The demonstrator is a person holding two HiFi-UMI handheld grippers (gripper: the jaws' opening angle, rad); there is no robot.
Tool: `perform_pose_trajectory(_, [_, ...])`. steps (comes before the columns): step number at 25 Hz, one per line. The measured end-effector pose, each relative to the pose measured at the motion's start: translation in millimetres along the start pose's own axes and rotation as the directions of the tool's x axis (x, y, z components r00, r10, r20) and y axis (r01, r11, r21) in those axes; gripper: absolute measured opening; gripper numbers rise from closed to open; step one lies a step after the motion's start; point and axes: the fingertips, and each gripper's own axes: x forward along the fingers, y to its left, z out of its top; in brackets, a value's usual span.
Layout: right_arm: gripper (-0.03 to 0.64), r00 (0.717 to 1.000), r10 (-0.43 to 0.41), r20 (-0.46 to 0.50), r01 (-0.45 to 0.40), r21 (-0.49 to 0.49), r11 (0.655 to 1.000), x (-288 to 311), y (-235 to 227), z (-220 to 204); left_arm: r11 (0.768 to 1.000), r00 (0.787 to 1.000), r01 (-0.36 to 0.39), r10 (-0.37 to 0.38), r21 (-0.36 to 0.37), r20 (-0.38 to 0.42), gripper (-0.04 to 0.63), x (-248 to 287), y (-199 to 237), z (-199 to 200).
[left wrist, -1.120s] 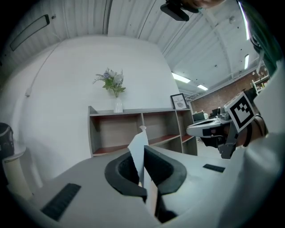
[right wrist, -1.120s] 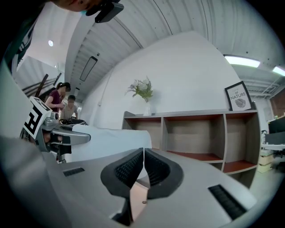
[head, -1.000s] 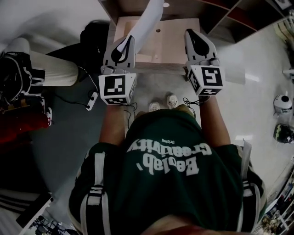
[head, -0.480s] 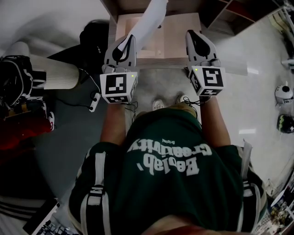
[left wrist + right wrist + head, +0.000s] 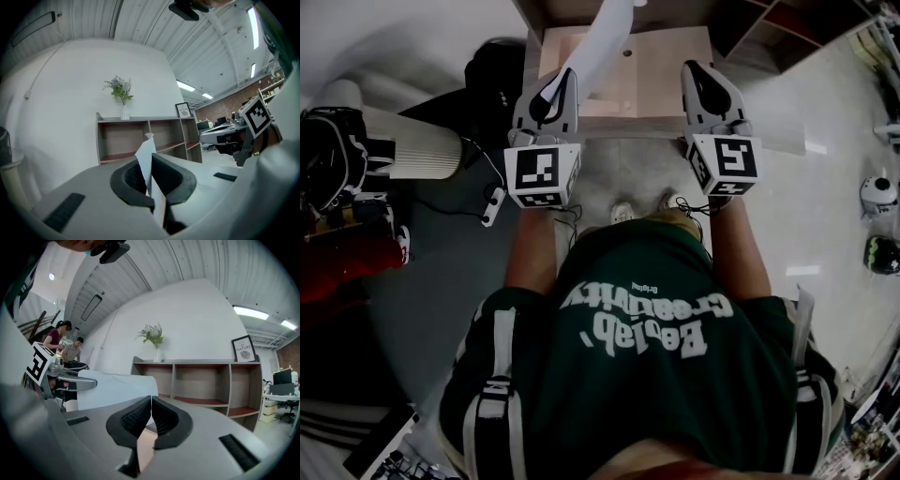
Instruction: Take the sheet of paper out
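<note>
Open shelf unit (image 5: pixel 211 380) ahead. Pale wooden table (image 5: pixel 656 89) below both grippers' tips. Sheet of paper (image 5: pixel 607 42) pinched edge-on in left gripper (image 5: pixel 150 157), rising over table and screening the shelf's left end. Right gripper (image 5: pixel 150 401): pads together, nothing between. On the shelf top: flower vase (image 5: pixel 153 341), frame (image 5: pixel 243 348) reading "NATURE".

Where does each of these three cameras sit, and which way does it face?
Head view: on the person's head, facing steeply down; shows green printed shirt, left tongs, right tongs.
Left gripper view: on the left tongs, facing the brown wooden shelf unit; own jaws pinch the white sheet of paper.
Right gripper view: on the right tongs, facing that shelf; own jaws shut, empty.
Shared: all show the sheet.
</note>
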Motion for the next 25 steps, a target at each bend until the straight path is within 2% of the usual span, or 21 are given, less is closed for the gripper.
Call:
perform_pose_trajectory(8, [0.034,1.000,0.021,0.005,-0.020,-0.056,0.998,-5.8,11.3,1.2,1.000,1.000,-0.001,0.001,0.008,0.004,0.018,-3.9,-4.5,-0.9])
perform_pose_trajectory(25, [0.034,1.000,0.015,-0.008,-0.015,-0.039,0.999,-17.7,17.7,-3.6,1.000,1.000,-0.004,0.004,0.008,0.000,0.018,-18.9,-9.2,-3.9])
